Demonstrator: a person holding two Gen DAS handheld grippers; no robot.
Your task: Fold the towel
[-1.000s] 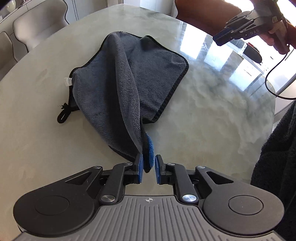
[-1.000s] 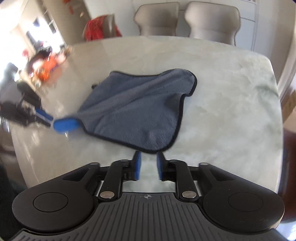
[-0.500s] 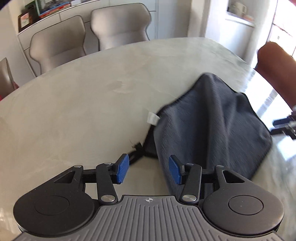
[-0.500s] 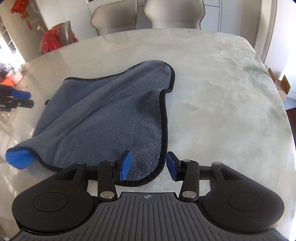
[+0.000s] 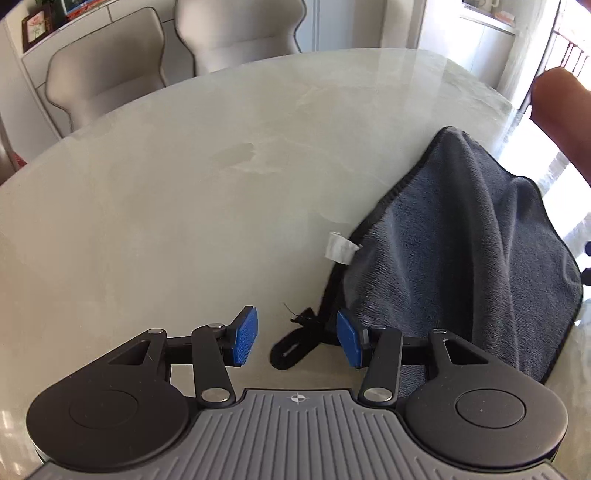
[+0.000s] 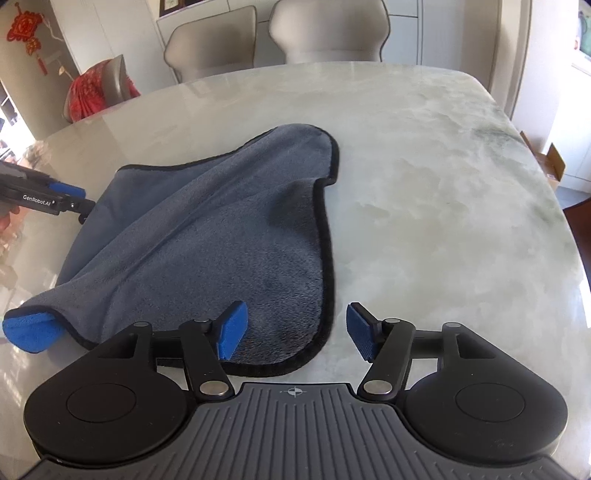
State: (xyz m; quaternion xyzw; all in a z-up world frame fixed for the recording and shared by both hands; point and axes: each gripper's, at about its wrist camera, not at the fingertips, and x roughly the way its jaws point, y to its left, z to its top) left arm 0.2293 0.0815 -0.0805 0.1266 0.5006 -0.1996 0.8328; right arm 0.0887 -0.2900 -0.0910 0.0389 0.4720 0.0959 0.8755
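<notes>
A dark grey towel [image 6: 221, 236] with black trim lies rumpled on the marble table [image 6: 443, 184]; one turned-up corner shows its blue underside [image 6: 29, 330]. In the left wrist view the towel [image 5: 461, 258] lies to the right, with a white tag [image 5: 340, 248] and a black hanging loop [image 5: 291, 345]. My left gripper [image 5: 297, 341] is open and empty, with the loop between its fingers. My right gripper [image 6: 295, 330] is open and empty over the towel's near corner. The left gripper also shows at the left edge of the right wrist view [image 6: 70, 197].
Two beige chairs [image 6: 273, 33] stand behind the table's far edge. A chair with red cloth [image 6: 96, 92] is at the far left. A brown chair back [image 5: 561, 114] stands at the right of the left wrist view. A cardboard box [image 6: 554, 166] sits on the floor.
My left gripper let go of the towel's blue-backed corner, opened and swung round to the corner with the loop. My right gripper opened wider and came closer over the towel's near corner.
</notes>
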